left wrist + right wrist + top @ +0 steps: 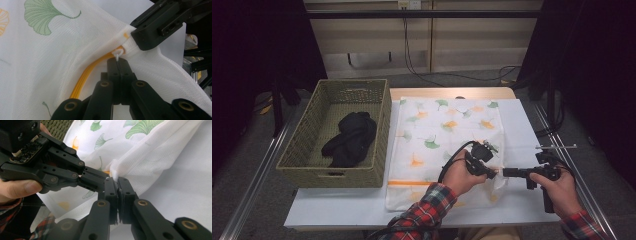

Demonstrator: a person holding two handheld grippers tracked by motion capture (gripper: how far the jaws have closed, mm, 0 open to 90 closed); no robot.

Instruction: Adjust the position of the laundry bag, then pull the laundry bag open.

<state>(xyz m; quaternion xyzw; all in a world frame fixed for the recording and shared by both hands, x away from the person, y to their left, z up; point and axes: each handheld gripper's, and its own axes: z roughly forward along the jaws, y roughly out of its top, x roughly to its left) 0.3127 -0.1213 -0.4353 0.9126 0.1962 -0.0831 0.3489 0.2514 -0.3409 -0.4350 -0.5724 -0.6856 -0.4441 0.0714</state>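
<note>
Table (pixel 337 205) white, basket (pixel 302 150) left, dark room w/ cables (pixel 422 75).

Nothing there could be read: no words, labels, brands or numbers stood on anything I saw.

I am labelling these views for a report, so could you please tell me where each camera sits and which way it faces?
High view: fixed above the person's side, looking forward and down on the table, mesh bag and basket; forearms and both grippers enter from below.
Left gripper view: rides the left gripper, facing its shut fingers on the white zipper pull.
Right gripper view: rides the right gripper, pinching the bag's edge.
Both gripper views share the bag and the other gripper.
</note>
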